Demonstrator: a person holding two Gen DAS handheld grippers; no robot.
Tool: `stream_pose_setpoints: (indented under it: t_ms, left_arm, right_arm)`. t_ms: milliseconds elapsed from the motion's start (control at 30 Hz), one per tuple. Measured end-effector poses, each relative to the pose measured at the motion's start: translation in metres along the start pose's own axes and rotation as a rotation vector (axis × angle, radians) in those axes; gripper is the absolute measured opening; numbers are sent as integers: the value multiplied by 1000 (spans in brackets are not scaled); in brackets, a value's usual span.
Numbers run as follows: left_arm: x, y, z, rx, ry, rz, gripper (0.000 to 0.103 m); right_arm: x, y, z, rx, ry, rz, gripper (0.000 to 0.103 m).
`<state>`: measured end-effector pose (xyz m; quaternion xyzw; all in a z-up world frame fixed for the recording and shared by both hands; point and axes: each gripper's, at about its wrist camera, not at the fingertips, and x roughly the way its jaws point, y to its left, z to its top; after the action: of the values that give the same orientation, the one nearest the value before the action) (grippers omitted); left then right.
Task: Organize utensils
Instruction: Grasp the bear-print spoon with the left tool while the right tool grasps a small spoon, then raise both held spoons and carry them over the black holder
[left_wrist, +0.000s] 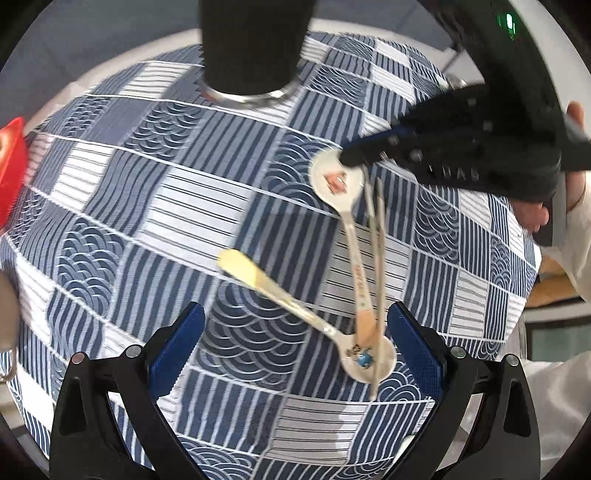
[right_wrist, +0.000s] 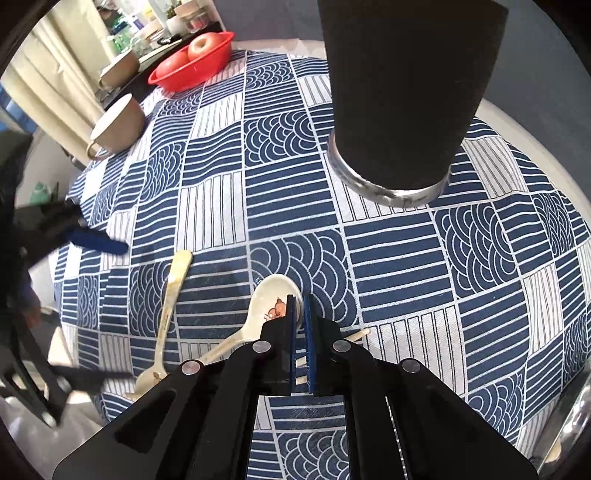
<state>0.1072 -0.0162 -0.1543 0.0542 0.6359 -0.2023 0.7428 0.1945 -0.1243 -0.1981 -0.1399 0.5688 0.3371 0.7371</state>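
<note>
On the blue patterned tablecloth, the right gripper is pinching down at the bowl edge of the orange-print spoon, jaws pressed almost together; whether the pads are actually gripping the spoon rim or the chopsticks lying beside it, I cannot tell. Left gripper is hanging spread wide over the blue-print spoon, whose bowl is sitting under the chopstick ends and the other spoon's handle tip. Risks: everything is overlapping, so lifting the orange-print spoon is likely dragging the chopsticks along or flipping them off the blue-print spoon's bowl. A thin-rim pinch on glazed ceramic is looking slippery; the spoon could be pivoting or dropping out once raised. If the left jaws are closing where they are, they may be catching chopsticks plus spoon together, or pushing the pile sideways. The two grippers are also working the same cluster from opposite ends, so a tug-of-war or collision is possible. The black holder cup, standing well apart behind, is tall and could be tipping if an utensil is hitting its rim off-centre.
</note>
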Motion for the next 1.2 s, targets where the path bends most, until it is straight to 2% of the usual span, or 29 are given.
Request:
stream_pose_setpoints:
  t_ms: [67,200,333,433,467,500,533,900,1200]
  left_arm:
    - [3,-7,2,20,3,-10,91]
    - [8,-15,9,37,16,-34,90]
    - [14,-19,17,47,27,-25,81]
    - [22,-21,20,45,42,-39,55]
    - [25,-21,21,38,48,-51,36]
    - [27,-21,22,31,54,-57,23]
    - [29,-22,23,22,63,-104,11]
    - [12,-21,25,42,49,-88,10]
    - [-25,-19,46,85,-25,-44,10]
  right_arm:
    - [-2,0,0,3,-5,-1,4]
    - [-7,1,-1,8,-20,6,4]
    - [-11,3,-1,22,-37,9,4]
    - [-15,1,-1,52,-53,37,4]
    - [-15,0,-1,64,-56,49,4]
    - [-16,0,-1,73,-56,54,4]
    - [-15,0,0,75,-56,53,4]
    - [-30,0,-2,89,-90,58,4]
    - [-70,4,19,56,-183,23,4]
